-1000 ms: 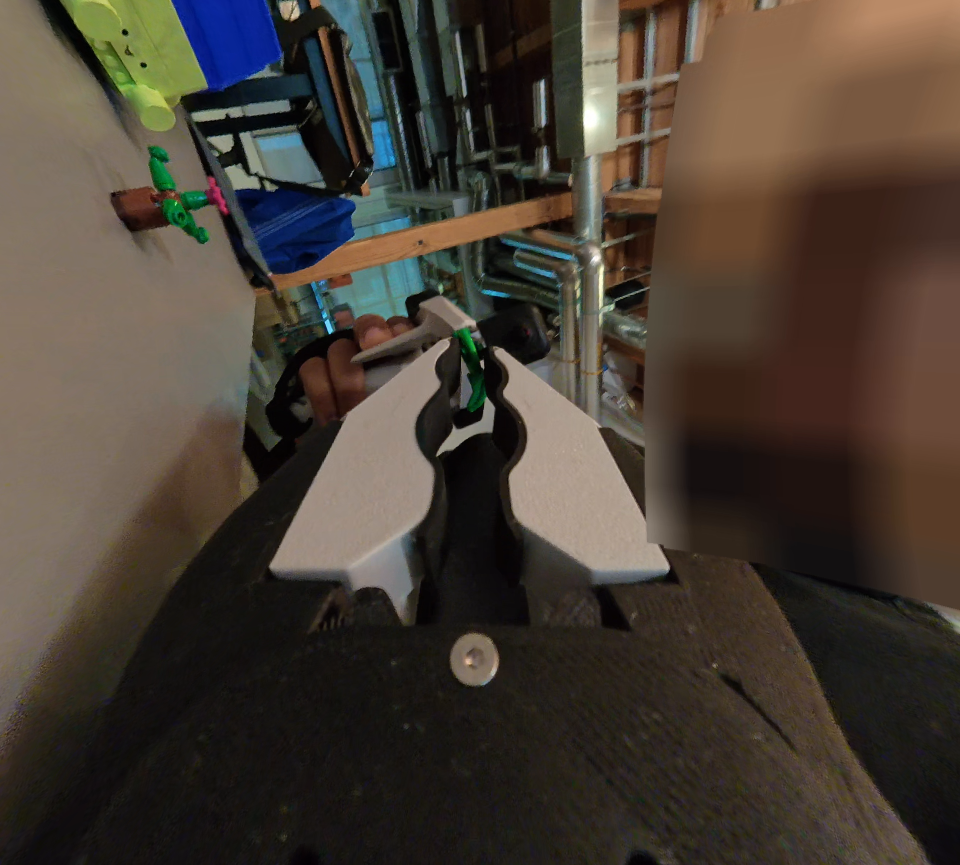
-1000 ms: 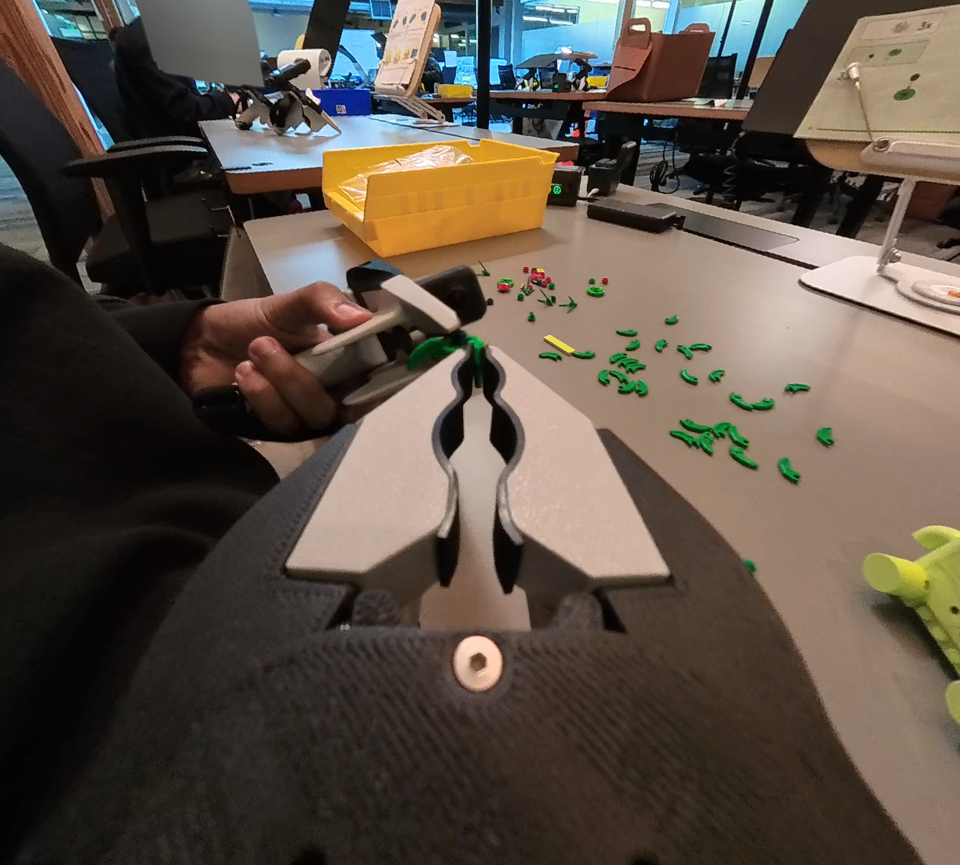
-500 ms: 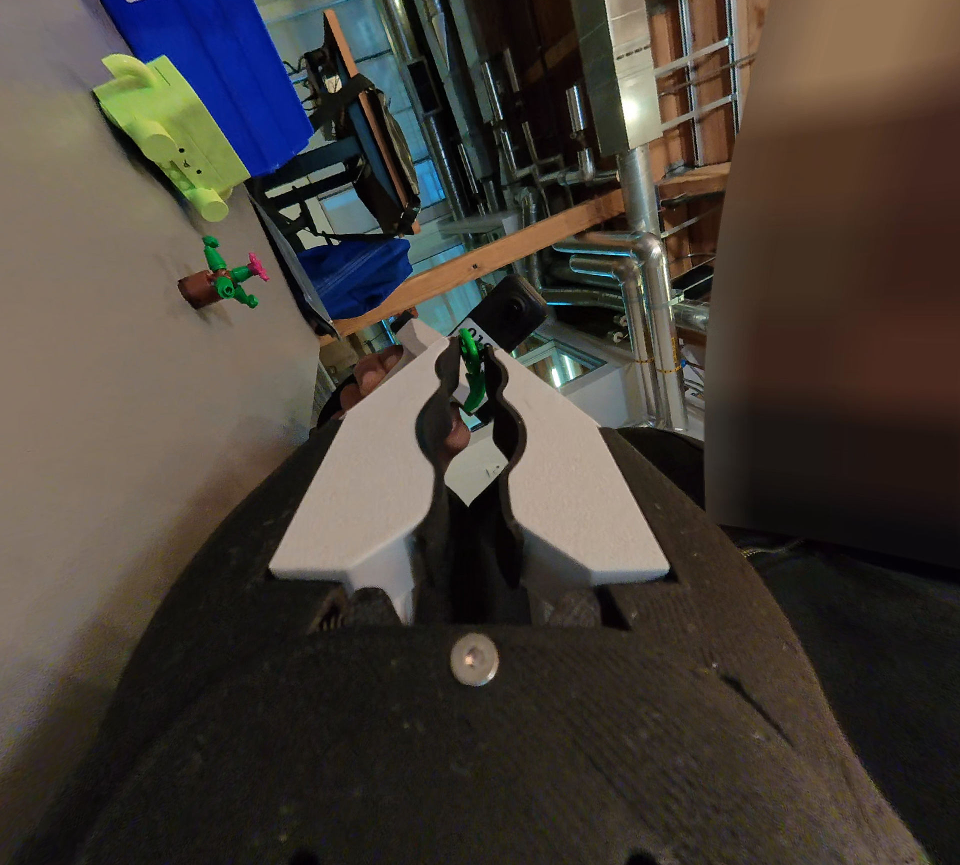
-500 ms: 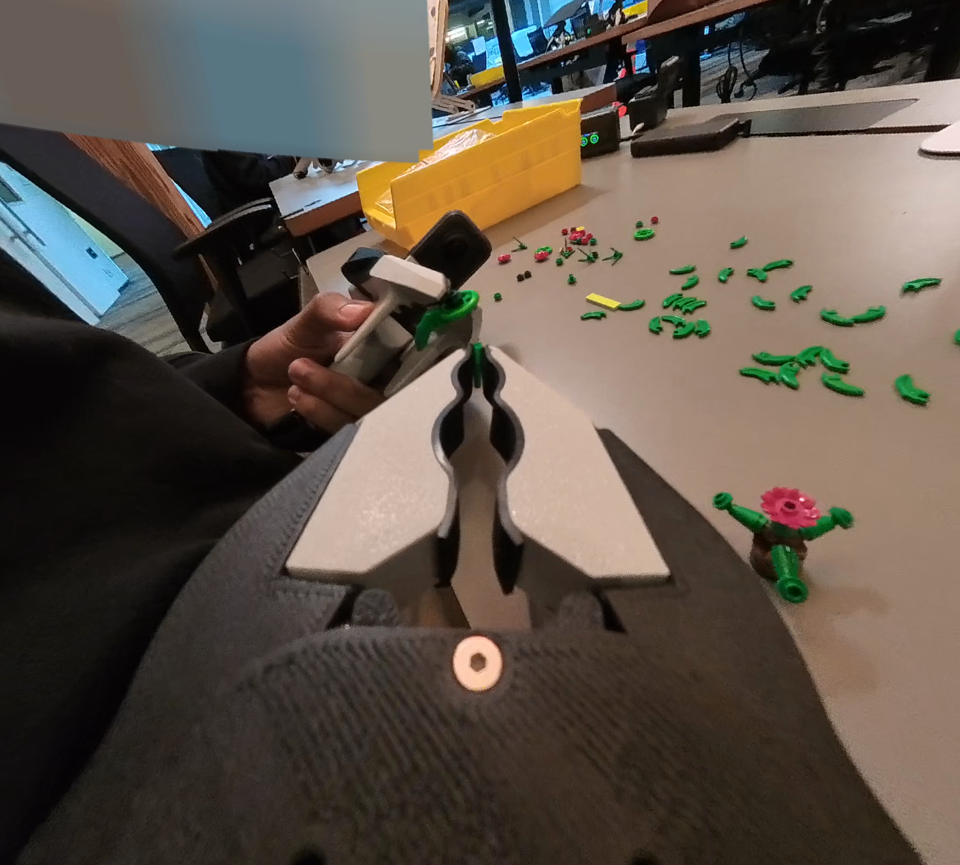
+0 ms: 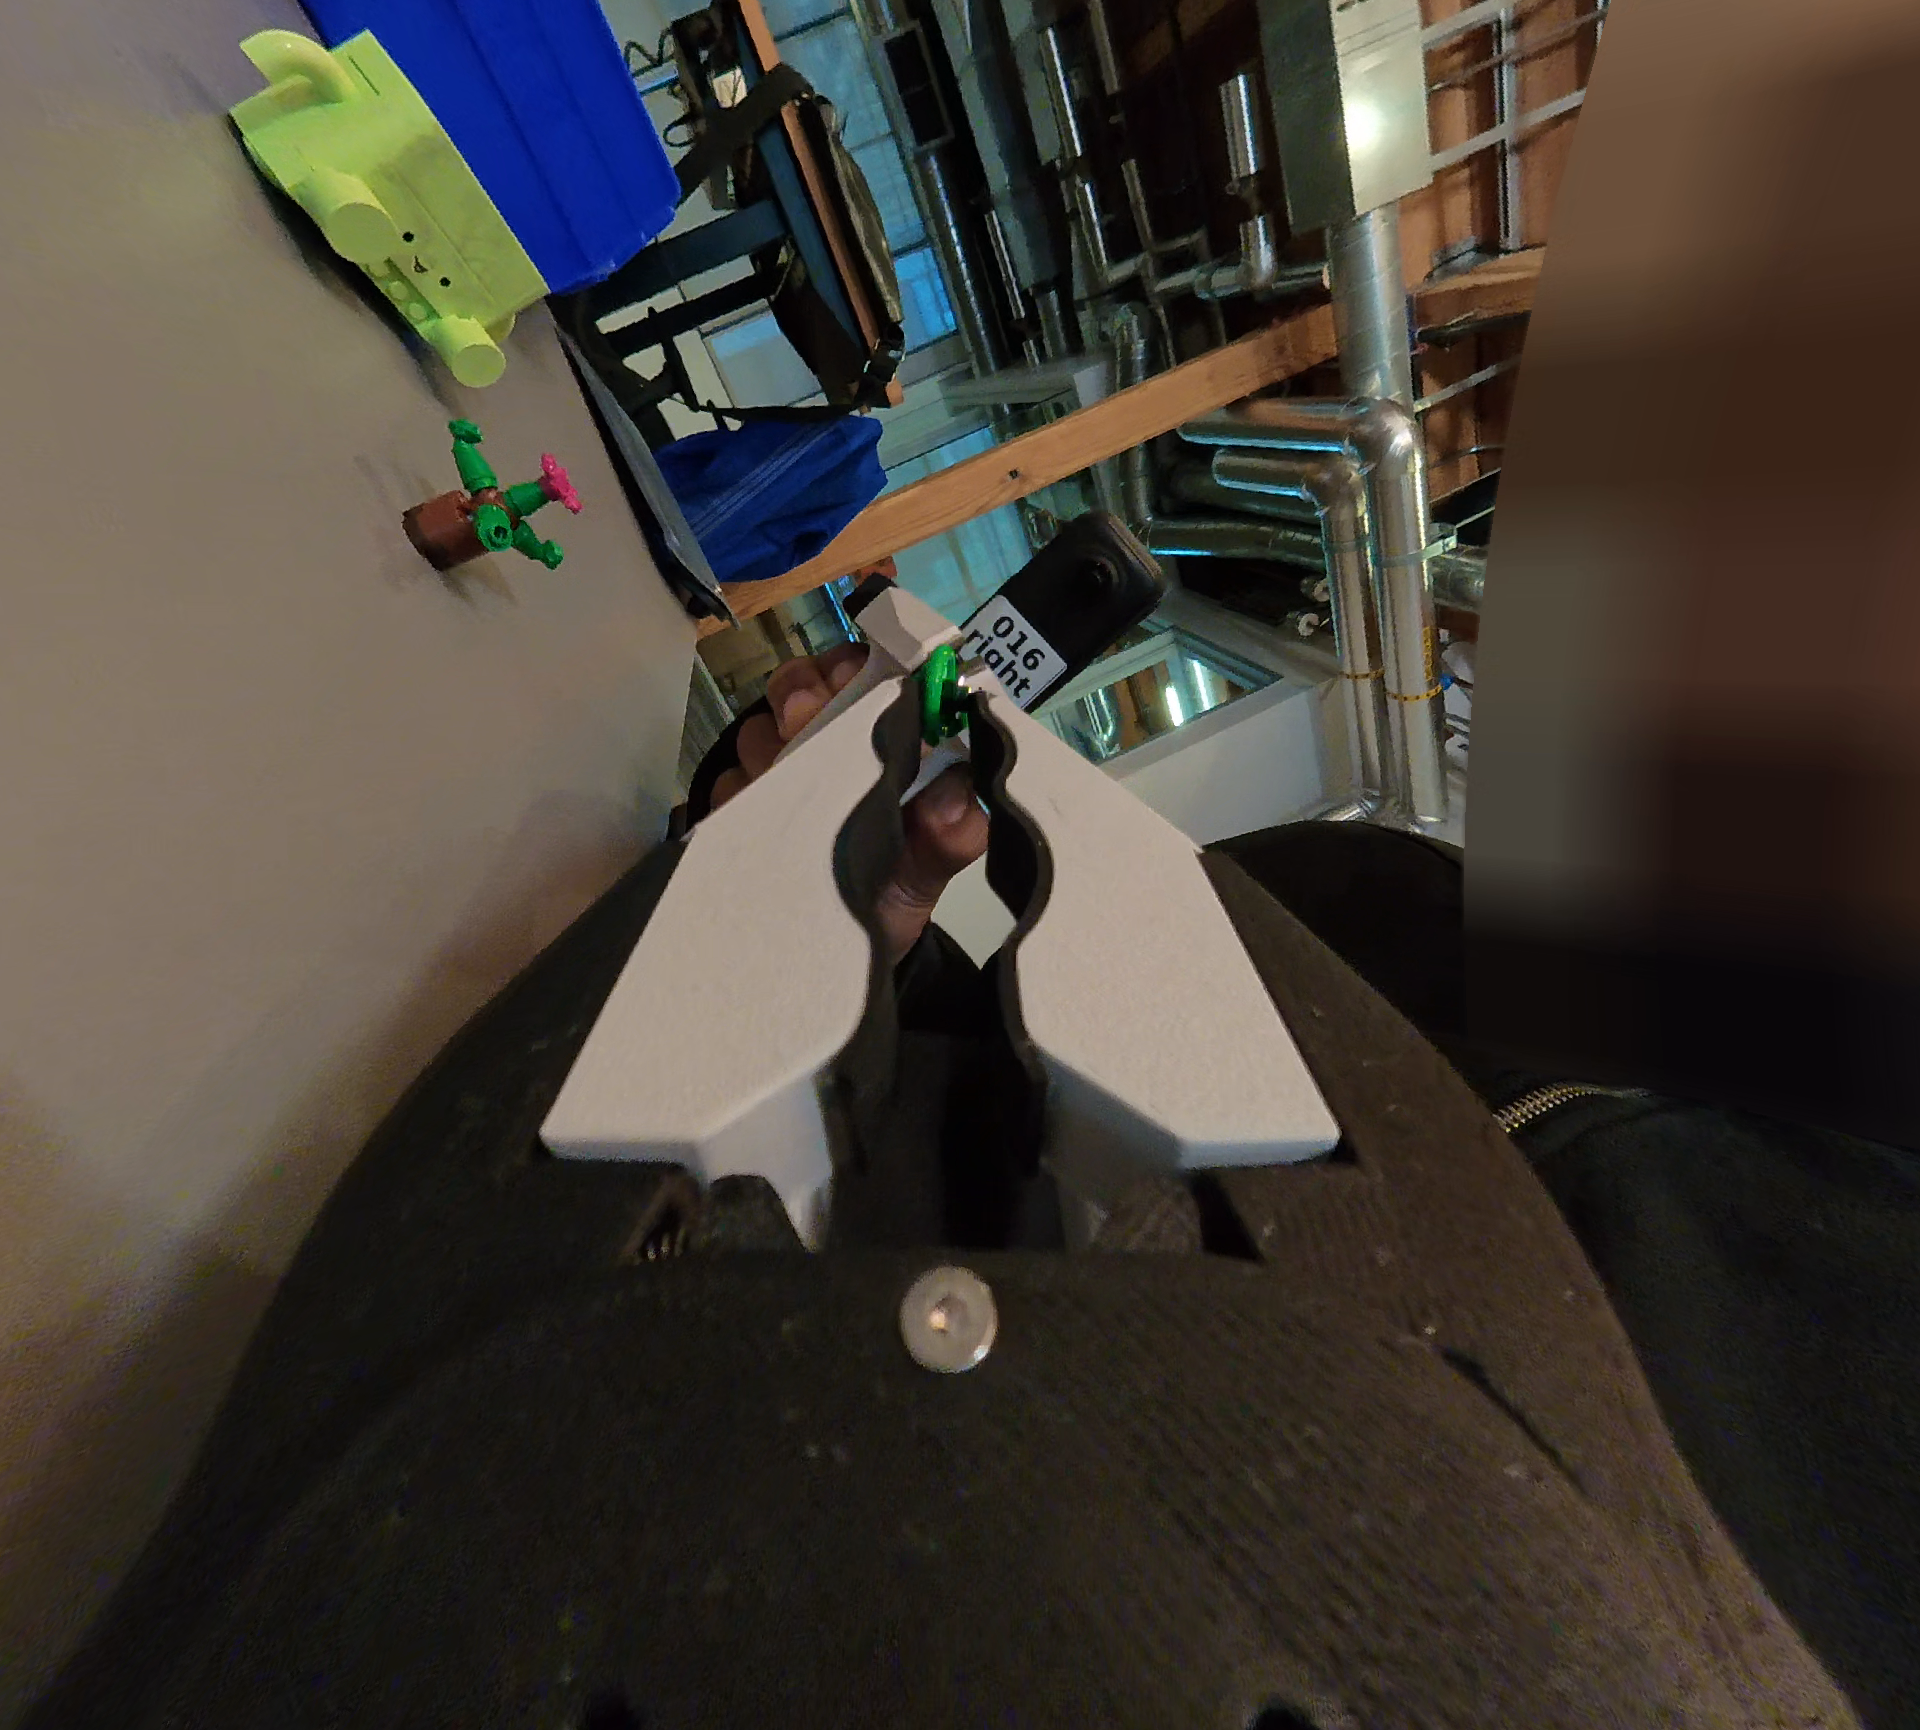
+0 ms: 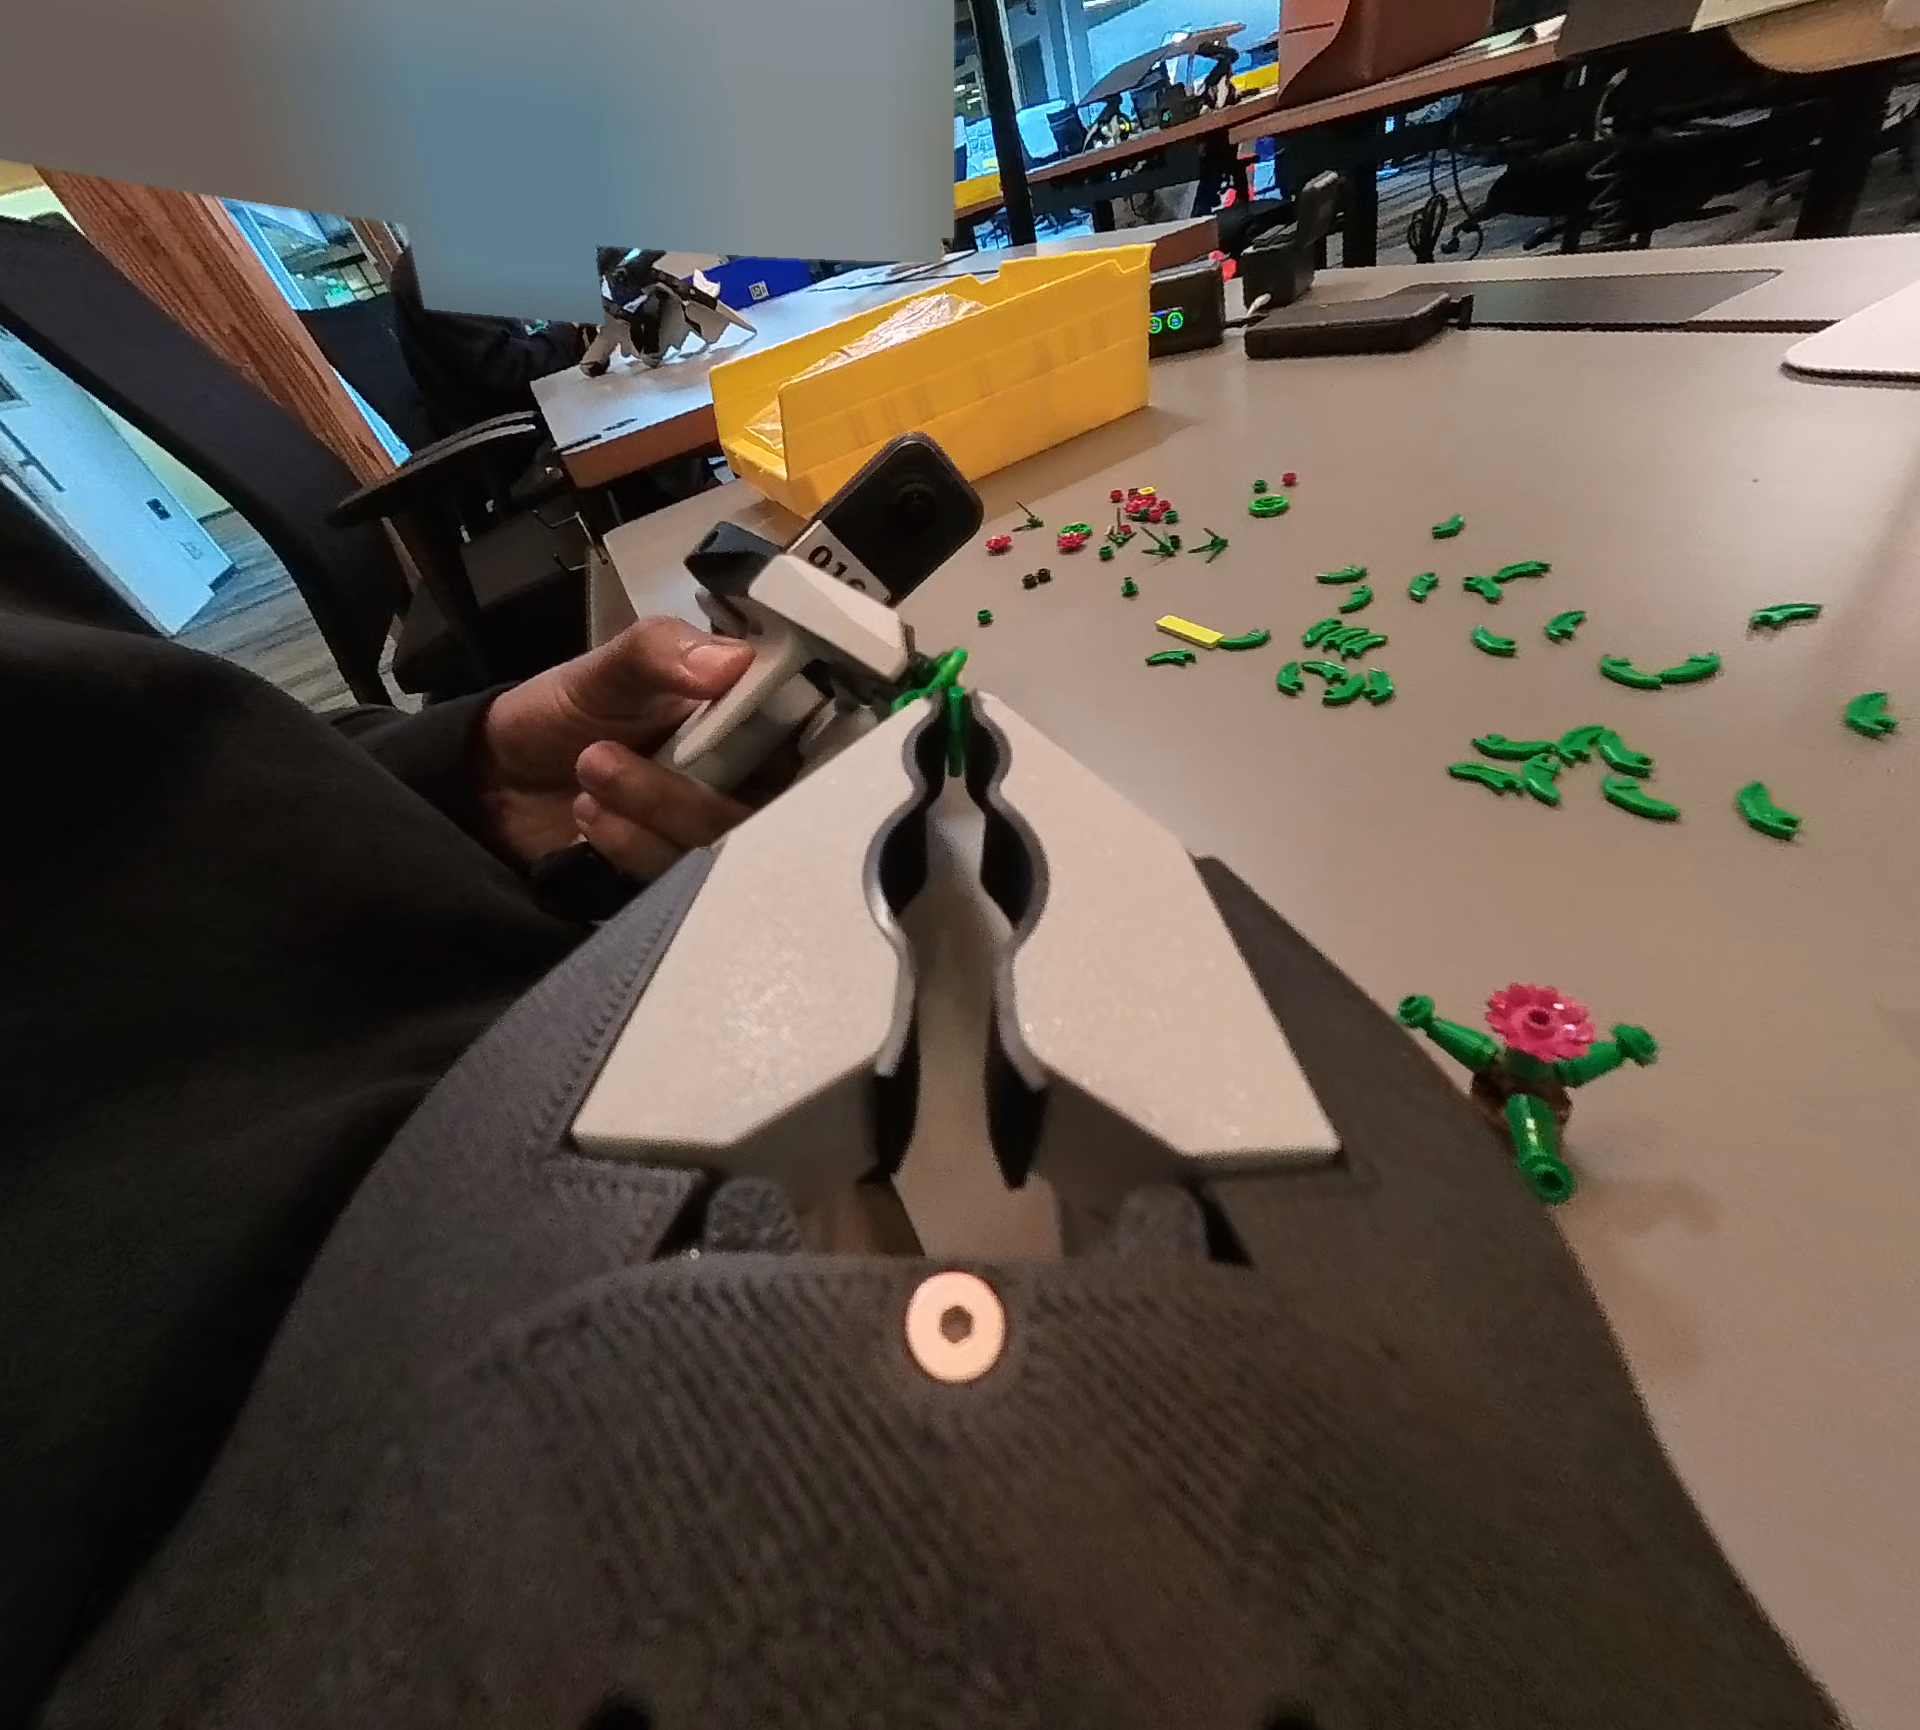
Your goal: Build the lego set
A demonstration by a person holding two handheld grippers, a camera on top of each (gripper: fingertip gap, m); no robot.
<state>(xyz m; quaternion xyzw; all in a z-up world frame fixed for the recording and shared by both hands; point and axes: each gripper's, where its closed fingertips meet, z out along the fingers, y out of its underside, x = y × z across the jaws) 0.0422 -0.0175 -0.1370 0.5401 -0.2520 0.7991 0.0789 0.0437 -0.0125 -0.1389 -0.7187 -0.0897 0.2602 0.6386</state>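
Observation:
My left gripper (image 5: 940,695) is shut on a small green lego piece (image 5: 943,688), held in the air off the table. My right gripper (image 6: 952,706) is shut on a thin green stem piece (image 6: 952,730). The two grippers meet tip to tip, and the green pieces touch. The right gripper's body and camera (image 5: 1081,584) show beyond the left tips; the left gripper's body (image 6: 821,641) shows beyond the right tips. A small build with a brown base, green stems and a pink flower (image 6: 1522,1062) stands on the grey table; it also shows in the left wrist view (image 5: 488,511).
Several loose green leaf pieces (image 6: 1538,750), small pink and red pieces (image 6: 1138,506) and a yellow tile (image 6: 1190,631) lie scattered on the table (image 6: 1558,454). A yellow bin (image 6: 935,376) stands at the back. A lime-green block (image 5: 384,194) and a blue bin (image 5: 447,18) stand nearby. My left and right fingertips are right by each other.
Both grippers stayed shut on their green pieces and tip to tip. They shifted together, so the flower build came into the right wrist view and drew nearer in the left.

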